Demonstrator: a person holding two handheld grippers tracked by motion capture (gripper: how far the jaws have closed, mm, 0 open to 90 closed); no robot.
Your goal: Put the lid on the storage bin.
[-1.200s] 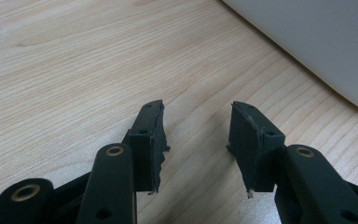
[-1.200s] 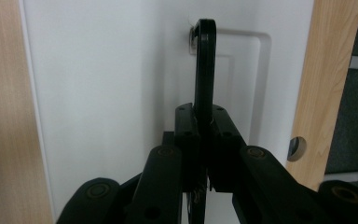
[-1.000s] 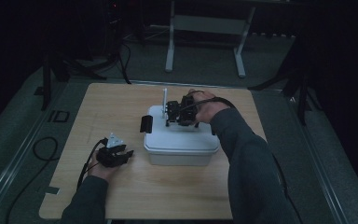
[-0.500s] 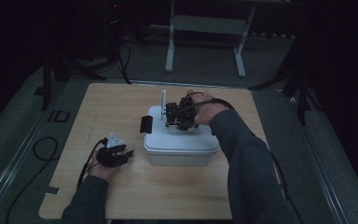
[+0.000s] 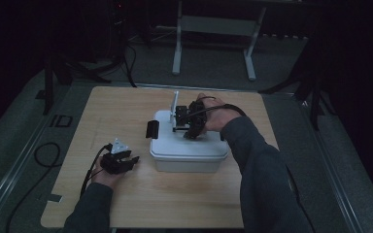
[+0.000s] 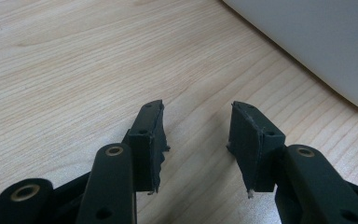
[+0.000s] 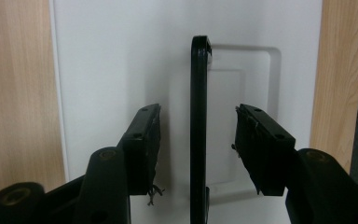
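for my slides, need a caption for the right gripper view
Right gripper open astride the upright black handle of a white box lid.

High view overhead; tool views close, sharing box (image 5: 188,150).

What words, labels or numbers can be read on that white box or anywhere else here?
None can be read: the white box, its black handle, the wooden table and both grippers bear no visible writing.
A dark outlined mark on the floor left of the table is too dim to read.
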